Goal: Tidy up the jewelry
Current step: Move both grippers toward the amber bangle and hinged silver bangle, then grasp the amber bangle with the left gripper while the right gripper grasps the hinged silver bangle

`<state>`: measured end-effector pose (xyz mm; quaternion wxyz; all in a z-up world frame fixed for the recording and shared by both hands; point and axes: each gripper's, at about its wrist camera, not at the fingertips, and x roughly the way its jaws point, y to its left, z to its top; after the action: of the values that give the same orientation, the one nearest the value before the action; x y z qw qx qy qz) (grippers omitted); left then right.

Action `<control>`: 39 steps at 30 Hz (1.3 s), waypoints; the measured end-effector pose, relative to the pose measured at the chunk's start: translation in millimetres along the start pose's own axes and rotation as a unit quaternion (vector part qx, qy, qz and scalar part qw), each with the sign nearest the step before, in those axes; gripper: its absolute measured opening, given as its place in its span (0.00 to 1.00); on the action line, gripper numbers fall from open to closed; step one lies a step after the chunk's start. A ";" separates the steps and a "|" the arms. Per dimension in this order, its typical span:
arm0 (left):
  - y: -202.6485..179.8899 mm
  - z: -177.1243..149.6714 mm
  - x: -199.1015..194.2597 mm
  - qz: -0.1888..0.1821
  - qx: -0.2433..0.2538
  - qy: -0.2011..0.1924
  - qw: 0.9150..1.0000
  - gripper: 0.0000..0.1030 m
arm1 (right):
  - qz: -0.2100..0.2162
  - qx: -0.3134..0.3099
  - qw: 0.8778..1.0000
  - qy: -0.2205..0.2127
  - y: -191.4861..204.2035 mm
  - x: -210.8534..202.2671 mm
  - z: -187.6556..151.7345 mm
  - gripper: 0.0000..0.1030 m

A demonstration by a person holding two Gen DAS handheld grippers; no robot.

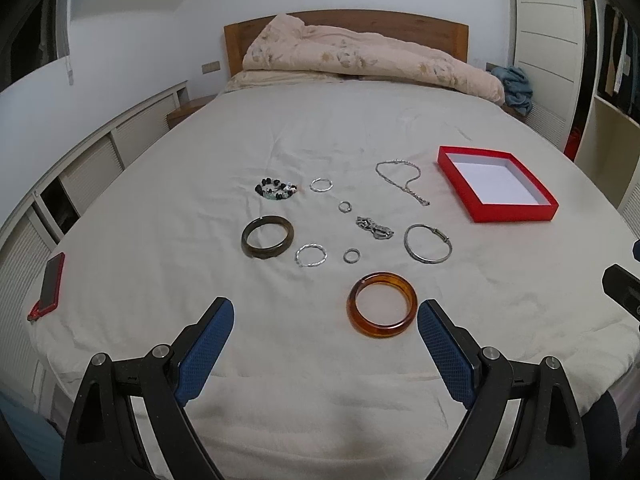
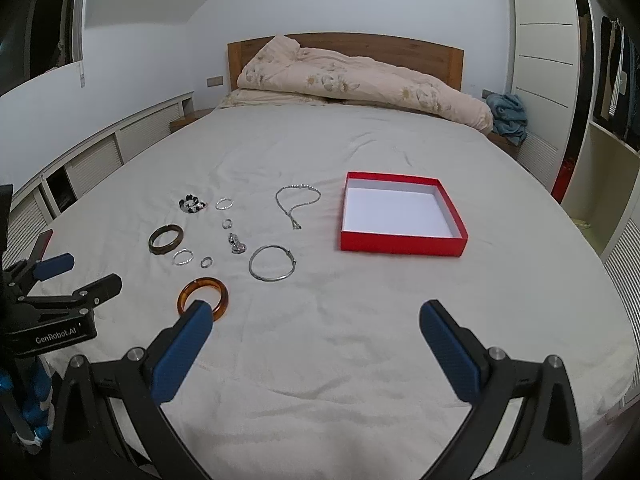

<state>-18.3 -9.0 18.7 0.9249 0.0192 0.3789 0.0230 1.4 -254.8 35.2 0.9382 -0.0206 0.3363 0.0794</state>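
Jewelry lies spread on a white bed sheet (image 1: pixel 320 128). An amber bangle (image 1: pixel 382 304) lies nearest, just ahead of my open, empty left gripper (image 1: pixel 325 312). Beyond it are a dark bangle (image 1: pixel 267 237), a silver bangle (image 1: pixel 428 243), twisted silver rings (image 1: pixel 311 256), small rings (image 1: pixel 351 256), a bead bracelet (image 1: pixel 276 190), a chain necklace (image 1: pixel 402 178) and a silver clump (image 1: pixel 375 229). An empty red box (image 1: pixel 496 189) with a white inside sits at the right. My right gripper (image 2: pixel 316 314) is open and empty, with the amber bangle (image 2: pixel 204 295) by its left finger and the box (image 2: pixel 402 216) ahead.
A phone in a red case (image 1: pixel 51 282) lies at the bed's left edge. A rolled floral quilt (image 1: pixel 360 60) lies by the wooden headboard. White cabinets stand left of the bed, a wardrobe at right. The left gripper shows in the right wrist view (image 2: pixel 60 276).
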 end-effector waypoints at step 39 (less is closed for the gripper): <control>-1.7 -15.0 149.2 -0.073 -0.010 0.128 0.989 0.40 | 0.105 0.051 0.988 0.100 5.6 153.2 -9.0 0.56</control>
<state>77.4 -1.9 -96.5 0.8681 -0.0207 0.4945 -0.0386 111.4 -229.4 -68.8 0.8860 0.0551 0.4325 0.1578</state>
